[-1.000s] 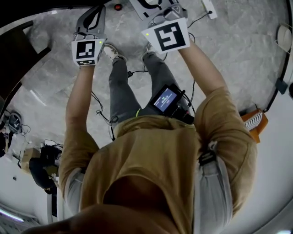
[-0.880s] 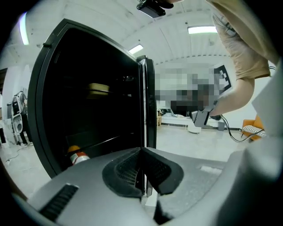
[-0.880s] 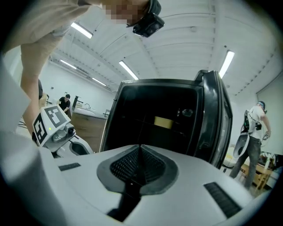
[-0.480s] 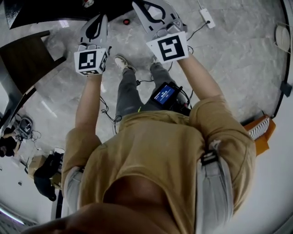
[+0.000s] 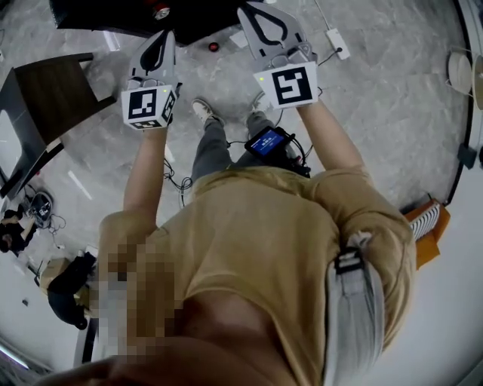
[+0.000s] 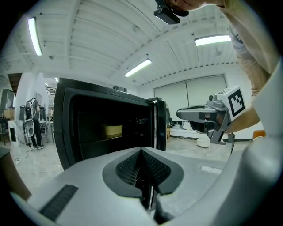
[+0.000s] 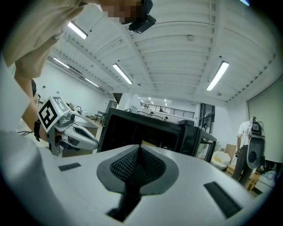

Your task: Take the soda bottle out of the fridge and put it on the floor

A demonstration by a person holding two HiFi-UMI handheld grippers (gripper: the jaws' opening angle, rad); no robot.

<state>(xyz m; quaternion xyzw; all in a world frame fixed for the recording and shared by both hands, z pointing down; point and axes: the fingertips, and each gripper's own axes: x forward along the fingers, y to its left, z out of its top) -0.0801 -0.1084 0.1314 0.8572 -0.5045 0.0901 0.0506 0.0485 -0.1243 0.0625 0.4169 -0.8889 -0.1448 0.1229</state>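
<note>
No soda bottle shows clearly in any view. The black fridge (image 5: pixel 113 15) lies at the top edge of the head view; it fills the middle of the left gripper view (image 6: pixel 88 128) and the right gripper view (image 7: pixel 132 130). A yellowish item (image 6: pixel 112 130) sits on a shelf inside it. My left gripper (image 5: pixel 166 36) is held out level toward the fridge, jaws shut and empty (image 6: pixel 141 151). My right gripper (image 5: pixel 247 10) is beside it, also shut with nothing held (image 7: pixel 140 146). Each gripper shows in the other's view: the right gripper (image 6: pixel 179 114), the left gripper (image 7: pixel 95 143).
A dark wooden table (image 5: pixel 53 90) stands to the left. A white power strip (image 5: pixel 337 44) and a small red object (image 5: pixel 213 47) lie on the grey marble floor. An orange item (image 5: pixel 430 226) is at the right. Another person (image 7: pixel 250 145) stands far right.
Both grippers have risen together as the person straightened up. The black fridge has come into view at the top of the head view. The jaws stayed shut.
</note>
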